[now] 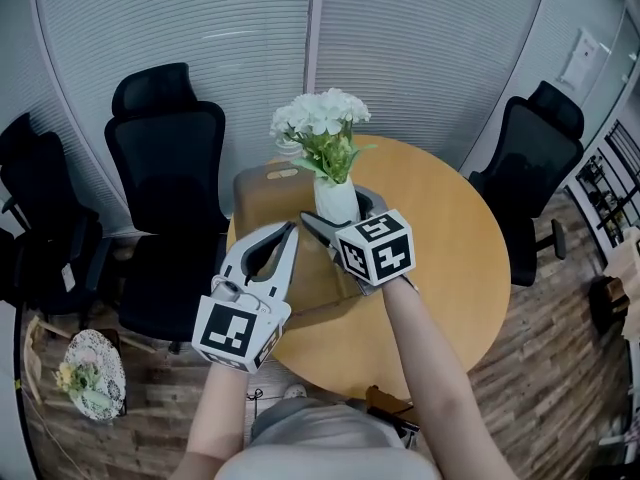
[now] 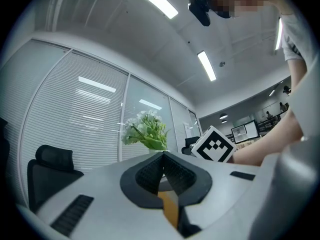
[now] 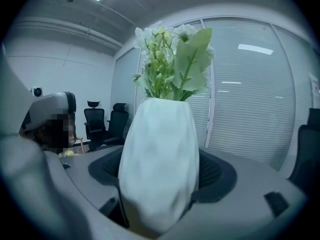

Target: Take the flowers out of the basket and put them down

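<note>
At the table's left edge, past the black chair (image 1: 165, 168) that stands on the floor there, your left claw (image 1: 288, 230) hovers over the near left part of the brown basket (image 1: 275, 203). Its jaws are pressed together at the tips, and your left gripper view (image 2: 162, 156) shows nothing between them. Its marker cube (image 1: 235, 333) sits back toward your wrist, beyond the table's near edge.

The basket rests on the left half of the round wooden table (image 1: 450, 258), its handle slot toward the far edge. At the basket's right side the white vase (image 1: 337, 200) stands upright with the white flowers (image 1: 322, 118) and green leaves rising from its mouth. Whether its base is inside the basket or clear of it, you cannot tell from these views.

Your right claw (image 1: 338, 213) is pinching that vase: one jaw lies on each side of its body, and in your right gripper view (image 3: 160, 169) the vase (image 3: 157, 174) fills the gap between the dark pads, with the flowers (image 3: 172, 64) above. The right cube (image 1: 375, 248) is just beside the vase. Another black chair (image 1: 530, 158) stands off the table's right edge.
</note>
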